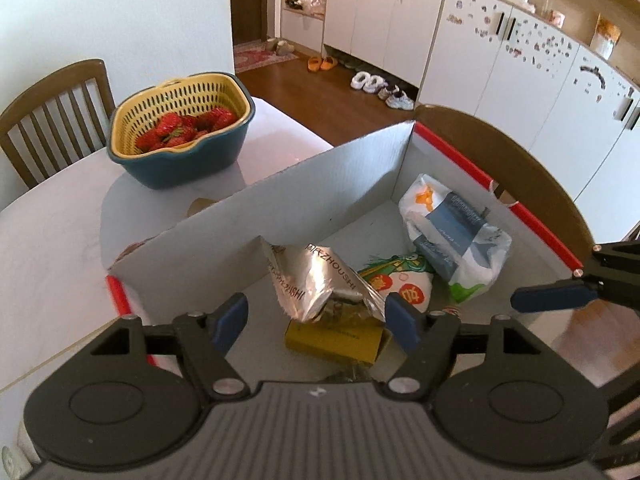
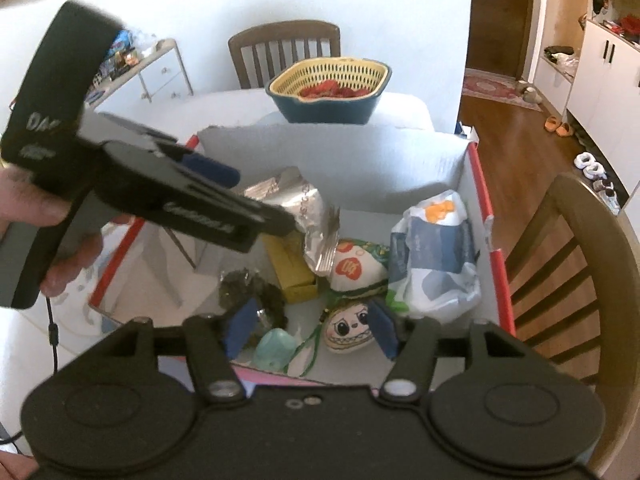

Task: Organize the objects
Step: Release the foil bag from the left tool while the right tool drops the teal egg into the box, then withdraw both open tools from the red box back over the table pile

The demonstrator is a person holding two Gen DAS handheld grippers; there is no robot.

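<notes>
An open cardboard box with a red rim stands on the white table. In it lie a silver foil bag, a yellow carton, a white and green snack pack, a blue and white bag, a dark bundle, a mint cup and a face toy. My left gripper is open above the foil bag, holding nothing. My right gripper is open over the box's near end, empty.
A yellow colander in a blue bowl holds strawberries beyond the box. Wooden chairs stand at the table's far side and right of the box. White cabinets and shoes line the wooden floor.
</notes>
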